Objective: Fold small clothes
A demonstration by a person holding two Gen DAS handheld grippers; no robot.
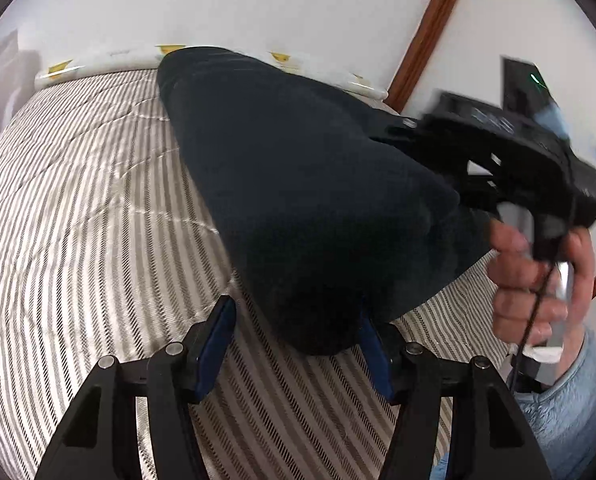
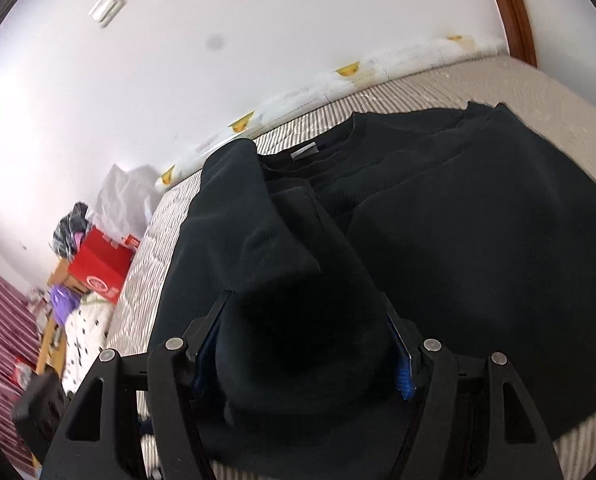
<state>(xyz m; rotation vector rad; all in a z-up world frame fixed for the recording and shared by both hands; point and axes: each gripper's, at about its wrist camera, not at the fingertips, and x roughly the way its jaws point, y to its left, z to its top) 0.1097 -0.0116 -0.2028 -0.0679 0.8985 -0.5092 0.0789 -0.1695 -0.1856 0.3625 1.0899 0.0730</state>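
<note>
Bed [image 1: 78,200] fills the lower left of the left view: striped cover, soft base, so we expect cloth to drag on it, not slide.

Shirt [image 2: 477,216] is dark, long-sleeved by the look of it. In the right view it lies spread over the centre and right of the frame, collar and label toward the wall at the top. One side is lifted and doubled over toward the middle. In the left view it reads as a dark hump from top centre down to bottom centre.

We judge it light, limp and thick-knit: no stiffness, it sags between grip points and bunches into fat wads. Not fragile, not slippery. Best to hold it at hem corners or seams, two points well apart, and keep the edge taut so the fold lands straight.

Right gripper [image 2: 301,344]: bottom centre of its view, pads clamped on a thick wad of shirt, jaws held wide by the bulk.

Left gripper [image 1: 294,336]: bottom centre of its view. A fold of shirt hangs between the jaws and touches the right pad; the left pad stands clear with striped cover showing in the gap. So we call it apart, not gripping.

The person's hand [image 1: 537,276], at the right edge of the left view, holds the right tool's handle; blue sleeve below it.

Red box [image 2: 102,268] and clutter sit off the bed, left edge of the right view.
</note>
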